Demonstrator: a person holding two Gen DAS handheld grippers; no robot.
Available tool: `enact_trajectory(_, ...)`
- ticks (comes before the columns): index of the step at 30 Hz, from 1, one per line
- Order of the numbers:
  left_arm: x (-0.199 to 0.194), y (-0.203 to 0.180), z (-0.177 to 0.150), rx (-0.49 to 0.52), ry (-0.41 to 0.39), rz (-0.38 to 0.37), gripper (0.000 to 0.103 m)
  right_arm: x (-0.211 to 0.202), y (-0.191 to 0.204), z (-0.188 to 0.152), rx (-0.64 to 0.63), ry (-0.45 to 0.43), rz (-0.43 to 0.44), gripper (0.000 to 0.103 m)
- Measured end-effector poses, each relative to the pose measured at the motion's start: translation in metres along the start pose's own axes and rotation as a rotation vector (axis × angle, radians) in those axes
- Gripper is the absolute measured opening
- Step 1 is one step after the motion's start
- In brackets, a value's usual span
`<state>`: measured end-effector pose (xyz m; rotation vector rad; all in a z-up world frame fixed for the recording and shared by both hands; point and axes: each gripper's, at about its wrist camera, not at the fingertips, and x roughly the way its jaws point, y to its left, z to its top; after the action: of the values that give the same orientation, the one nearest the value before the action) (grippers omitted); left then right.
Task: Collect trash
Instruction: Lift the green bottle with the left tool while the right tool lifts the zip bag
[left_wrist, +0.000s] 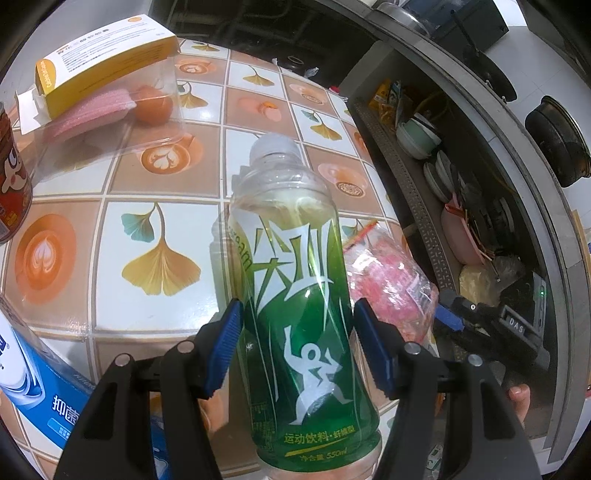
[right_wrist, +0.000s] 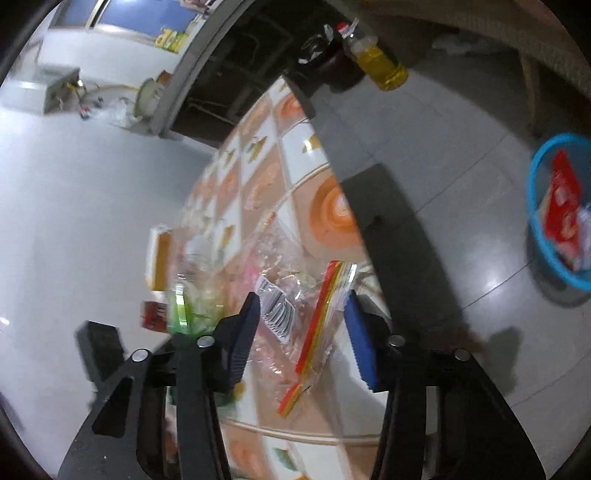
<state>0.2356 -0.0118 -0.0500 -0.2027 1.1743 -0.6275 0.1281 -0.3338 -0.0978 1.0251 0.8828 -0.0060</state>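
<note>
So, a green sports-drink bottle is framed between the blue pads of the left gripper, standing upright on the tabletop with its white cap pointing away from the jaws. The jaws are spread wide; a thin gap seems to be left on each side of the bottle, though contact can't be fully ruled out from this angle. Just right of the jaws, a crinkly clear bag with pink stuff inside is seen, and the right gripper's blue pad is poking in beside it.

Further out ahead and to the left, a yellow-and-white carton is propped on a clear plastic container holding something pink and an orange fruit. A red can is caught at the far left edge, and a blue box sits down low on the left.

Over in the right wrist view, things are pretty blurred. The right gripper is also held wide open, with the clear bag and its red-and-yellow strip lying between the jaws; whether the pads are touching it can't be told. Far off to the right, on the floor, a blue basket with red packaging in it is visible.
</note>
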Motion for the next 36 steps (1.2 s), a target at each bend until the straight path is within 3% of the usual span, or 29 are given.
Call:
enact_trajectory(7, 0.001, -0.002, 0.0, 0.007, -0.001, 0.004, 0.06, 0.006, 0.009, -0.011, 0.032, 0.025, 0.188, 0.036)
enact_trajectory(11, 0.002, -0.003, -0.001, 0.014, -0.002, 0.005, 0.06, 0.001, 0.02, -0.016, 0.0, 0.03, 0.237, 0.034)
enact_trajectory(15, 0.003, -0.004, 0.0, 0.015, -0.004, 0.005, 0.06, 0.004, 0.033, -0.018, -0.045, 0.038, 0.203, 0.025)
enact_trajectory(17, 0.004, -0.004, 0.0, 0.017, -0.004, 0.005, 0.06, 0.008, 0.038, -0.02, -0.066, 0.049, 0.173, 0.015)
enact_trajectory(20, 0.005, -0.004, 0.002, 0.016, 0.0, 0.004, 0.06, 0.01, 0.043, -0.024, -0.086, 0.053, 0.152, 0.011)
enact_trajectory(36, 0.031, 0.0, 0.018, -0.061, 0.115, -0.057, 0.063, 0.009, 0.044, -0.029, -0.112, 0.036, 0.1, 0.005)
